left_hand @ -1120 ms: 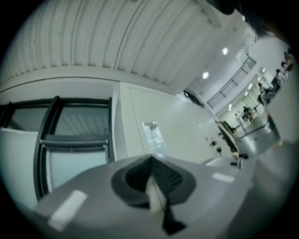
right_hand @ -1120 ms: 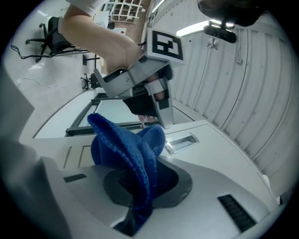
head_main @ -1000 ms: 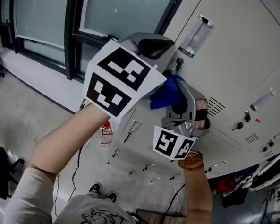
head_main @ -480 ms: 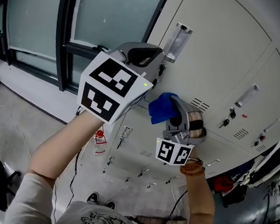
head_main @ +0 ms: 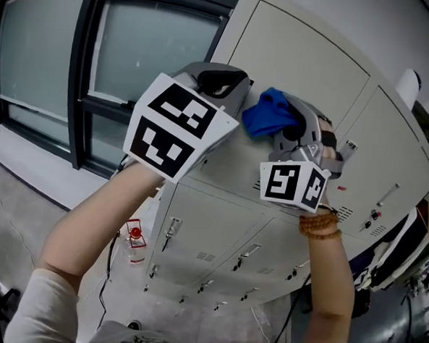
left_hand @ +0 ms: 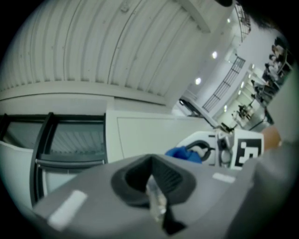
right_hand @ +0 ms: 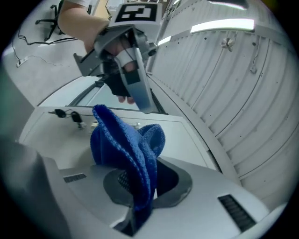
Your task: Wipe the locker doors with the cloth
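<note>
So the right gripper (head_main: 293, 132) is clamped on the blue cloth (head_main: 269, 114), which points at the top locker door (head_main: 301, 56). The left gripper (head_main: 220, 80), jaws together, sits just left of the cloth.

Head view faces the locker doors (head_main: 301, 56) from behind; both gripper views look closely past their jaws at them

We see a bright blue cloth (right_hand: 126, 149) against pale cream locker doors (head_main: 294, 56). The left gripper (left_hand: 156, 203) and right gripper (right_hand: 140, 200) are both matt grey, darker grey around the jaws, and each marker cube (head_main: 175, 127) bears black-and-white squares. We also note black window frames (head_main: 78, 86), a grey floor (head_main: 16, 213), a brown bead bracelet (head_main: 318, 226) and a small red object (head_main: 134, 233).
</note>
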Demonstrator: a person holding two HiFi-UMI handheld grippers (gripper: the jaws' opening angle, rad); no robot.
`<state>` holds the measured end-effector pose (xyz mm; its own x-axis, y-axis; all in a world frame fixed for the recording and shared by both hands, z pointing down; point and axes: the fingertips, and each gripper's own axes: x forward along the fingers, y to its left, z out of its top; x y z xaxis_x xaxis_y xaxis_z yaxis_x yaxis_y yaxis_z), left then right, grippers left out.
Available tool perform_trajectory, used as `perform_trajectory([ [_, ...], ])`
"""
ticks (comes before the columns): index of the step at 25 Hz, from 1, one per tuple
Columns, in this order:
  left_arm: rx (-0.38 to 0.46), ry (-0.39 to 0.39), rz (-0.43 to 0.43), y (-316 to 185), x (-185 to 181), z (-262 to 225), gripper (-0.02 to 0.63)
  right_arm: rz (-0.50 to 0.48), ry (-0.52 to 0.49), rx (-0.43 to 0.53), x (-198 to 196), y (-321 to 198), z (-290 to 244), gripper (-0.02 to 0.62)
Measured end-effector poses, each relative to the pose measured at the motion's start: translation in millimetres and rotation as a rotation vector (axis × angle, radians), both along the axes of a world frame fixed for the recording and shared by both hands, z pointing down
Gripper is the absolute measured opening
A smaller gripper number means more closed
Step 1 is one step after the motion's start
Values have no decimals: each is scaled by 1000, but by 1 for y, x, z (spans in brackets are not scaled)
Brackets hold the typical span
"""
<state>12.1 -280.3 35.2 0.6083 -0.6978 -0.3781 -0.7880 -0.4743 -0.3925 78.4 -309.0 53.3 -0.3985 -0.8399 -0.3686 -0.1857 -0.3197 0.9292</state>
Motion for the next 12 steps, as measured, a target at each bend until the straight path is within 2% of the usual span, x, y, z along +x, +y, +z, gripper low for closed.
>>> perform_trajectory([
  [7,66,26,-21,-1,-4,-58,3,16,-21,98,-14,-4,-113,29],
  [12,95,31,0,4,5,-89,3,18,-83,131,-3,1,-153,29],
])
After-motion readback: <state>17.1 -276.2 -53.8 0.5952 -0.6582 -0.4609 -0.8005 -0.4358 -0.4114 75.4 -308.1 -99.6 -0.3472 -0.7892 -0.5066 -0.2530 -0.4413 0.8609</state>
